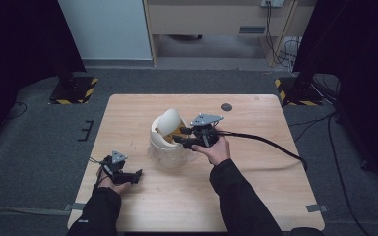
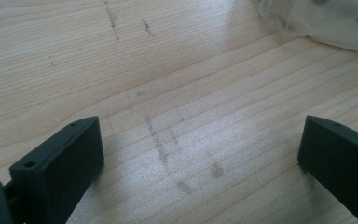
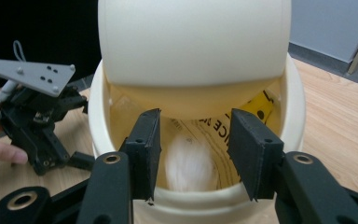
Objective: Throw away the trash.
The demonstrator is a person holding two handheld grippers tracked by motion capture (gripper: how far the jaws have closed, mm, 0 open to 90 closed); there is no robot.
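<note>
Right claw (image 3: 193, 154) poised at the open mouth of the cream round plastic bin (image 3: 293, 107), jaws apart and gripping nothing, a blurred white wad (image 3: 189, 165) inside just beyond them. Bin standing mid-way on the pale wooden counter (image 1: 256, 196), swing lid tilted. Left claw (image 2: 200, 158) spread wide, empty, low over bare counter.
</note>
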